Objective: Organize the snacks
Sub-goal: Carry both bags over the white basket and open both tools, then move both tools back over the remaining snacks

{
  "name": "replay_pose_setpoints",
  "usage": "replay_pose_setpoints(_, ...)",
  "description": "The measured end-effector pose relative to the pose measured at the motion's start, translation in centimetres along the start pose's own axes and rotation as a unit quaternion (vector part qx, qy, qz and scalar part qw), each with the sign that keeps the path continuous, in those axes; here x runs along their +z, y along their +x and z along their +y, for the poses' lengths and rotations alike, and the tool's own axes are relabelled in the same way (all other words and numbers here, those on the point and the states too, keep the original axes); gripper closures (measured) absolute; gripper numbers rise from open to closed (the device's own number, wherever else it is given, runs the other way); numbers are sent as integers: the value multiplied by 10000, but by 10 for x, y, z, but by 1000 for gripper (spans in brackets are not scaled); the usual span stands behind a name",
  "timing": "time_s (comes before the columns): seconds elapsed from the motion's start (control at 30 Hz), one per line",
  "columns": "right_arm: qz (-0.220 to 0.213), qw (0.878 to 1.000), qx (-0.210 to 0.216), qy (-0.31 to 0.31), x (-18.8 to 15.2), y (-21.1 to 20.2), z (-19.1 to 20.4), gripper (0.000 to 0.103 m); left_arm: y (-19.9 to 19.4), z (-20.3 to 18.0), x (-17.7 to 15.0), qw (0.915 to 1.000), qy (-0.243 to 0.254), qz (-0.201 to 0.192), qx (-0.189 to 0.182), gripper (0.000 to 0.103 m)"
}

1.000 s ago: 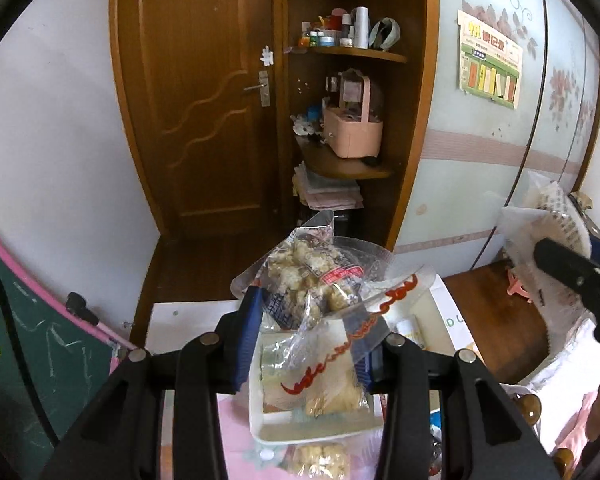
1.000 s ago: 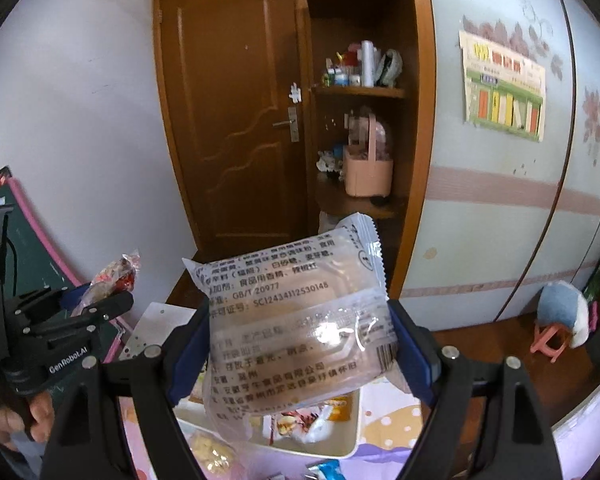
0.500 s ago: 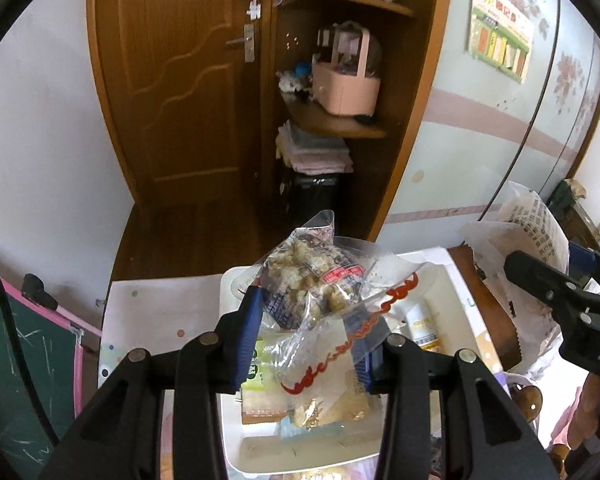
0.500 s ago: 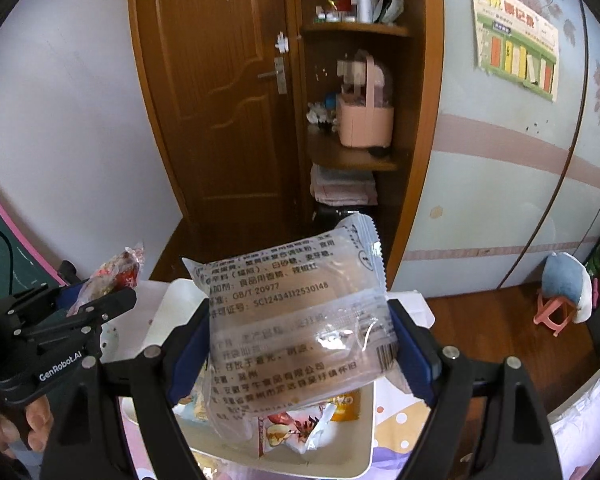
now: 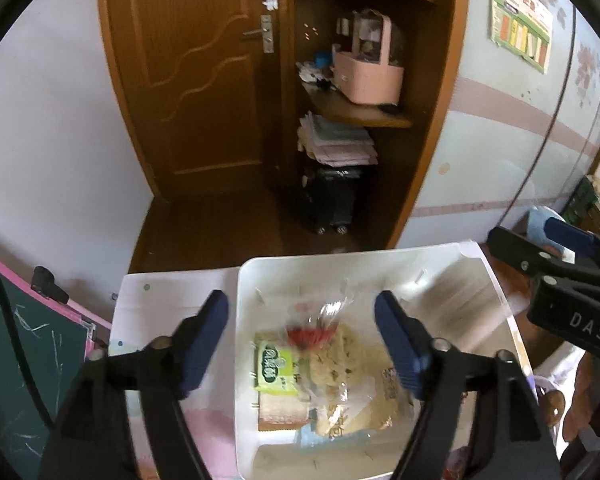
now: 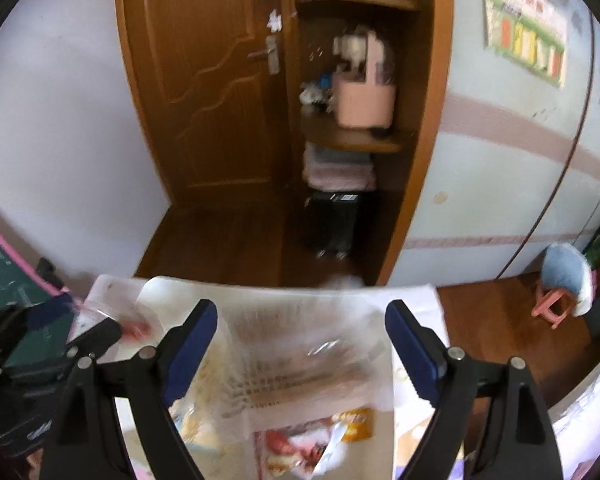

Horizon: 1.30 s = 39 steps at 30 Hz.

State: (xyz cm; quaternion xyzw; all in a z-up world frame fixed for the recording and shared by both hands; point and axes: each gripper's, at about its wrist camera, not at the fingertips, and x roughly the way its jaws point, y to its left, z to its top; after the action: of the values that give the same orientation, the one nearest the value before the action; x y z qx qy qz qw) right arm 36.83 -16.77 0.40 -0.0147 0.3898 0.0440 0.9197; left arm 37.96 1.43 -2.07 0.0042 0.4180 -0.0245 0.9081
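Left gripper (image 5: 302,320): my jaws are opening, pads well apart at lower centre of the left wrist view; nothing is clamped. A clear packet with a red print (image 5: 314,330) shows blurred between them, free of both pads, over the tray.
Right gripper (image 6: 300,330): my jaws are opening, pads wide at lower centre of the right wrist view. A large clear printed packet (image 6: 308,354) lies blurred between them; neither pad appears to press on it.
White tray (image 5: 440,280): lower centre of the left view, on the table just beyond my fingers.
Tray contents: a green-labelled packet (image 5: 274,368) and pale puffed-snack bags (image 5: 348,380) lie inside, overlapping.
Progress: I judge both packets released into the tray; several snacks are already gathered there.
Remaining: cannot tell how many loose snacks are left.
Background: brown door (image 5: 204,80) and shelf with a pink basket (image 5: 368,76), upper centre.
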Motion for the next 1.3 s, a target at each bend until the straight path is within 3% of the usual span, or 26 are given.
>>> replay_pose_setpoints(0.5, -61, 9997, 69, -219, -18, -35, -10, 12, -27, 6, -24, 9999, -6, 141, -53, 27)
replay_pose_setpoints(0.9, -244, 9985, 217, -450, -44, -112, -12, 12, -99, 6, -44, 9999, 72, -91, -49, 22)
replay_pose_setpoints(1.3, -411, 9959, 464, -654, -88, -183, -8, 12, -161, -4, -86, 9987, 354, -115, -338, 21)
